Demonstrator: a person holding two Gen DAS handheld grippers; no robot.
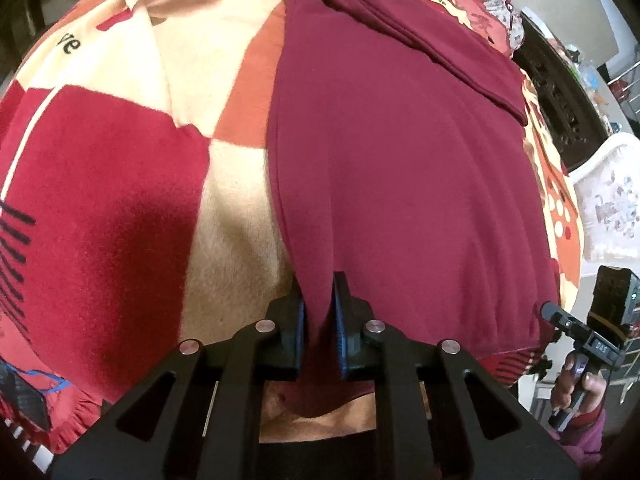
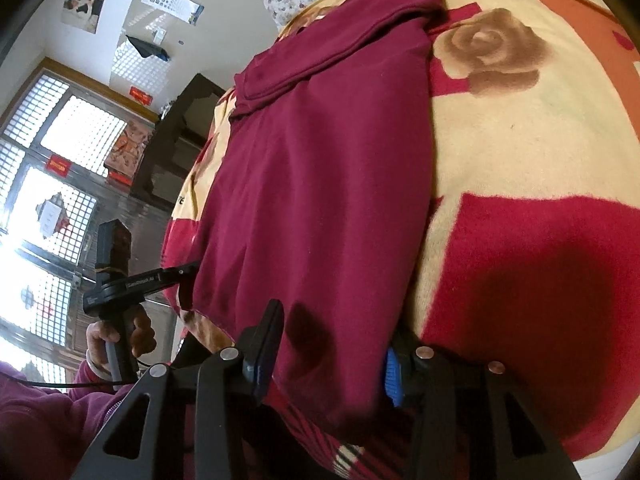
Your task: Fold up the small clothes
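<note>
Maroon garment [image 1: 400, 160] lies flat on the patterned blanket [image 1: 100, 180]. Left tongs [image 1: 319, 312] pinch its near hem corner, anchoring it. Right tongs [image 2: 332, 360] straddle the other corner, jaws parted, cloth between, apparently letting go.

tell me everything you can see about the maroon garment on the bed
The maroon garment is a soft, plain knit top, lying mostly flat on a patterned fleece blanket. At its far end a folded layer forms a flap across it. Stitched seams run along its edges and near hem. The left gripper pinches a bunched near corner between its blue pads. The right gripper straddles the other near corner, which lies loose between its open jaws.
</note>
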